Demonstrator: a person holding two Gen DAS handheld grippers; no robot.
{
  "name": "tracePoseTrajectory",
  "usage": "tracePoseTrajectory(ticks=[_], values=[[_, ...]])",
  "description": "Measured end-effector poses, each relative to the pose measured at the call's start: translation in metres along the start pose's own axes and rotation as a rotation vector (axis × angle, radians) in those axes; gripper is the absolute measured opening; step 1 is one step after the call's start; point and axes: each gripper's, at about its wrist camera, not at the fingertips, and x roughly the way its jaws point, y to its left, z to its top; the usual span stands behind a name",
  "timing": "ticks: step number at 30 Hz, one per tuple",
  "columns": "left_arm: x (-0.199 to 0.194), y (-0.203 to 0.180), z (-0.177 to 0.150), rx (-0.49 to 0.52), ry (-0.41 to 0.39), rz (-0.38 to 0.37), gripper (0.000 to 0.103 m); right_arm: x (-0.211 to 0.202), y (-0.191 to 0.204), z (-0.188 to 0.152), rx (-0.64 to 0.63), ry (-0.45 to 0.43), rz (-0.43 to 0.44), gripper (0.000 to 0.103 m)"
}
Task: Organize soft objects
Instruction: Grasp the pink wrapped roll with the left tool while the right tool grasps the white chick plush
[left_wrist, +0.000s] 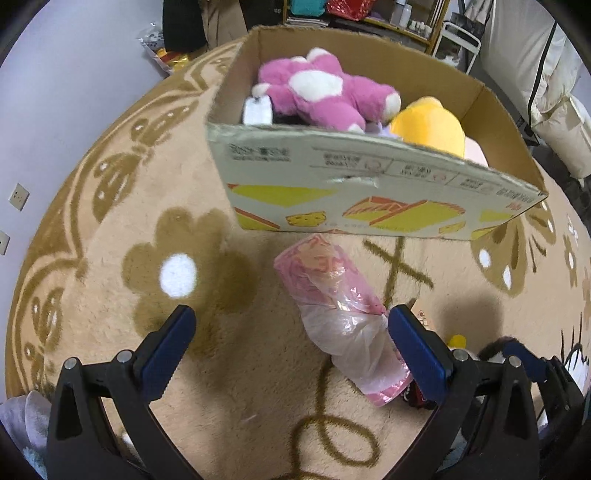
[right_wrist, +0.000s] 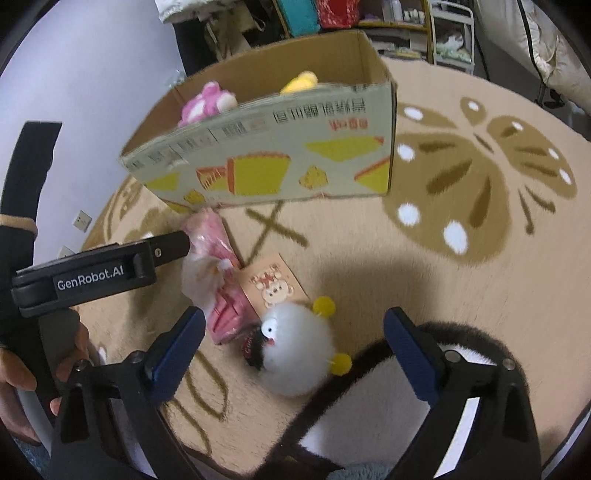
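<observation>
Ahead of the left gripper (left_wrist: 291, 336), on a beige rug (left_wrist: 110, 229) with brown flowers and butterflies, stands an open cardboard box (left_wrist: 369, 184) printed with yellow shapes. Inside it lie a pink-and-white plush toy (left_wrist: 321, 92) and, beside that, a yellow plush (left_wrist: 432, 125). Just in front of the box, a pink plastic-wrapped bundle (left_wrist: 343, 317) lies on the rug, its near end reaching between the blue pads, closer to the right one. The jaws are spread wide and hold nothing.

From the right wrist camera, the right gripper (right_wrist: 293, 349) also has its jaws spread wide and empty. Between them, on the rug (right_wrist: 369, 258), sits a white fluffy ball toy (right_wrist: 295, 350) with 2 yellow pompoms and a dark face patch. A black-and-white plush (right_wrist: 369, 406) lies under the right finger. A small illustrated card (right_wrist: 275, 280) rests between the ball toy and the pink bundle (right_wrist: 218, 273). The left gripper's (right_wrist: 173, 243) black body reaches in from the left, its tip touching the bundle. The box (right_wrist: 266, 162) stands beyond.
</observation>
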Motion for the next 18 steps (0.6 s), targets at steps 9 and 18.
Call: tracePoseTrajectory(ticks=[9, 18], values=[[0.019, -0.007, -0.003, 0.016, 0.049, 0.006, 0.103, 0.020, -0.004, -0.006, 0.023, 0.098, -0.021, 0.088], [0.033, -0.009, -0.002, 0.010, 0.069, 0.007, 0.103, 0.029, -0.007, -0.006, 0.025, 0.136, -0.014, 0.079]])
